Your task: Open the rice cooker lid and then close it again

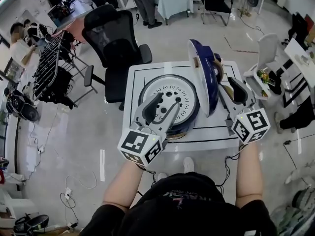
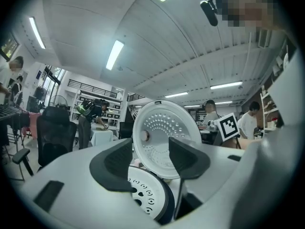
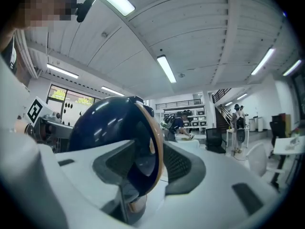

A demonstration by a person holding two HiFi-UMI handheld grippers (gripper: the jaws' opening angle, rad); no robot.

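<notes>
On the table [image 1: 135, 73], the cooker [image 1: 189, 96] is sitting with its lid [image 1: 203, 68] standing upright. The left gripper [image 1: 170, 100] is hovering over the pot, jaws apart and empty. The right gripper [image 1: 229, 86] is straddling the lid's rim, jaws apart, not clamping.

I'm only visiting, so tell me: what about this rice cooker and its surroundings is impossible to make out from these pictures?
- The rice cooker's front and controls: in the head view the left gripper covers them.
- What is in the pot: in the head view the perforated white plate lies over it.
- The small items on the stand at the right: too small in the head view.
</notes>
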